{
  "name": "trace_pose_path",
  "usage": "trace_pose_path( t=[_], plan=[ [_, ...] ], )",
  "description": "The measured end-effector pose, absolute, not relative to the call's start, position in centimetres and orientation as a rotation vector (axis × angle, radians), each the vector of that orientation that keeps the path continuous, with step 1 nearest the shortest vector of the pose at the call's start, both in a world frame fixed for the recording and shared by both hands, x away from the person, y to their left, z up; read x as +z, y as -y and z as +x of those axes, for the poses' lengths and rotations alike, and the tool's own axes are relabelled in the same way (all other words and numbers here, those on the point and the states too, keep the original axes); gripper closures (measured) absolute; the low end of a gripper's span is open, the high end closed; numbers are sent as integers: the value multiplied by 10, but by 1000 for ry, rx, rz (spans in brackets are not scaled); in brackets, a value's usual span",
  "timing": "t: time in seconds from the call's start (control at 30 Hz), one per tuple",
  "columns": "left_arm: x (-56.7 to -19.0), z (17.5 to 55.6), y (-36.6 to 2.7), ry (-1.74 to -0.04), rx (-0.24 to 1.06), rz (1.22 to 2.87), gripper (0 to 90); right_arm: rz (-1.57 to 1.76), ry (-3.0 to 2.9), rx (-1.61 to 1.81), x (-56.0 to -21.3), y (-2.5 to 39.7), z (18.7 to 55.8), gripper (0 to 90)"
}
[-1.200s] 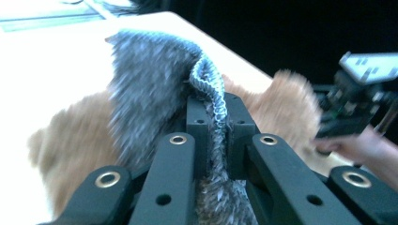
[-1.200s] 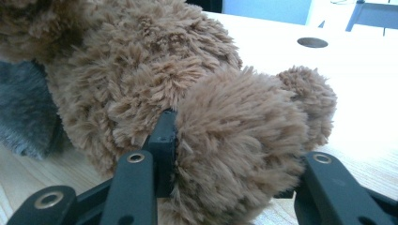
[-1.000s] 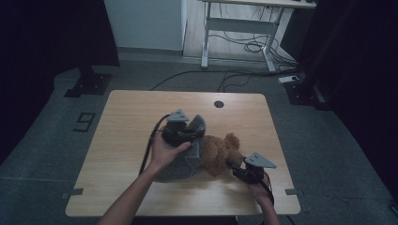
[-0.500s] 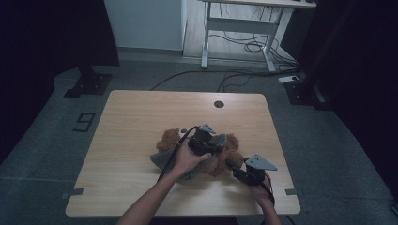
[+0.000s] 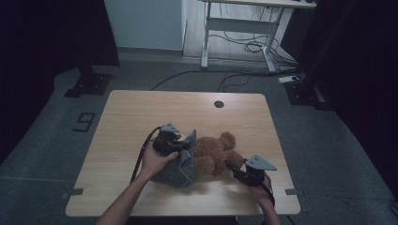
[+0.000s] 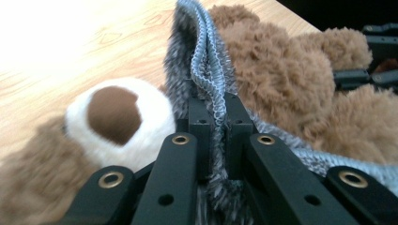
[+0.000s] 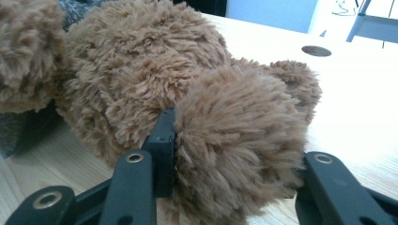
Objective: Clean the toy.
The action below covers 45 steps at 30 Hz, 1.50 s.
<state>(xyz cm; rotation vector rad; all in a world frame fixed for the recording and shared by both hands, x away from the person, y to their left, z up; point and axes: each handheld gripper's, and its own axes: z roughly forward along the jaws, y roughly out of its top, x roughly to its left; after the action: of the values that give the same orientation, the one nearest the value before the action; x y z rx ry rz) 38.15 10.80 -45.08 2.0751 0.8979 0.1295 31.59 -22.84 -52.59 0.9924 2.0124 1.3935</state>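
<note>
**Teddy Bear and Grey Cloth Held on the Table**

Where the wooden table (image 5: 122, 117) is bare on the left, nothing is being held. Near the middle, the left hand (image 5: 156, 160) holds the left gripper (image 6: 215, 123). Its fingers (image 6: 199, 123) are pinched tight on the ribbed edge of a fuzzy grey cloth (image 6: 206, 70). The cloth (image 5: 180, 164) stands up from the table beside the hand. In the left gripper view, a white snout with a brown nose (image 6: 114, 112) peeks out just left of the cloth.

Right of the cloth lies the brown teddy bear (image 5: 217, 152), touching it. Part of the bear sits inside the cloth.

At the right, the right hand (image 5: 260, 191) holds the right gripper (image 5: 240, 173). Its fingers (image 7: 163, 140) squeeze a round furry paw (image 7: 239, 145) of the bear from both sides. Past the bear, a small round hole (image 5: 218, 104) shows in the table.
</note>
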Motion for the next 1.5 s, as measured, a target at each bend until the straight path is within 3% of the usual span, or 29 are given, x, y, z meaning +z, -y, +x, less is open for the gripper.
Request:
trace_pose_path(
  t=[0.27,0.6,1.17,1.5],
  plan=[
    [-453,362,-150,-955,229,2011,835,1011,-2020,1411,-528,230,315,555],
    [-499,372,-195,-1173,245,1992,837,1022,-2014,1414,-529,228,315,554],
    [-517,377,-178,-1173,176,1999,845,1065,-2004,1359,-536,222,315,560],
    [-528,402,-175,-1216,131,1972,845,1081,-1954,1280,-539,206,328,577]
  ],
)
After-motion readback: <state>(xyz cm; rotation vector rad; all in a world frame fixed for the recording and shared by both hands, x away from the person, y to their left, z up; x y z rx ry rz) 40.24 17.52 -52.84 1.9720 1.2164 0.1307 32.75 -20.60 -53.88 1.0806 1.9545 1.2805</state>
